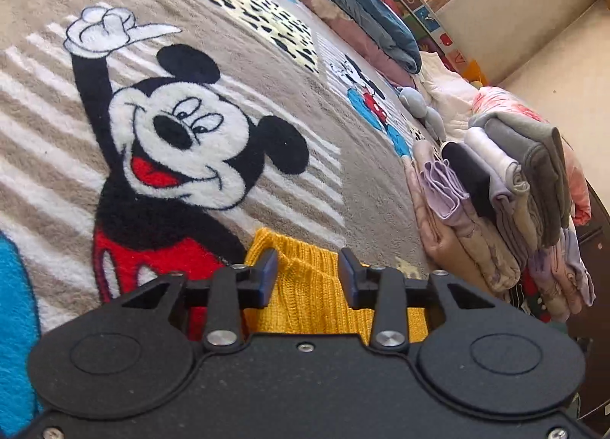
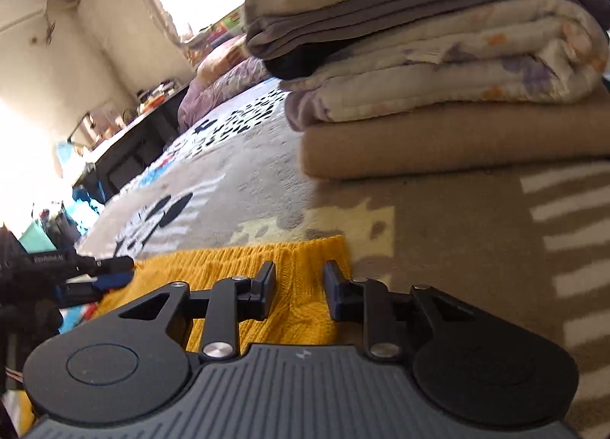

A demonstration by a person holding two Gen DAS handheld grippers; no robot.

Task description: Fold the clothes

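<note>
A yellow knitted garment [image 1: 309, 286] lies on a Mickey Mouse blanket [image 1: 267, 69] spread over the bed. My left gripper [image 1: 308, 267] is open, its jaws set apart over the garment's edge, with the knit between and under them. In the right wrist view the same yellow garment [image 2: 228, 267] lies flat. My right gripper [image 2: 299, 282] is open over its near right corner. The left gripper [image 2: 110, 271] shows at the garment's left side in that view. Whether the pads touch the knit I cannot tell.
A stack of folded clothes [image 1: 507, 202] stands on the bed to the right, close in the right wrist view [image 2: 438, 69]. Rolled bedding [image 1: 362, 12] lines the far edge. A dark desk [image 2: 126, 141] with clutter stands beyond the bed.
</note>
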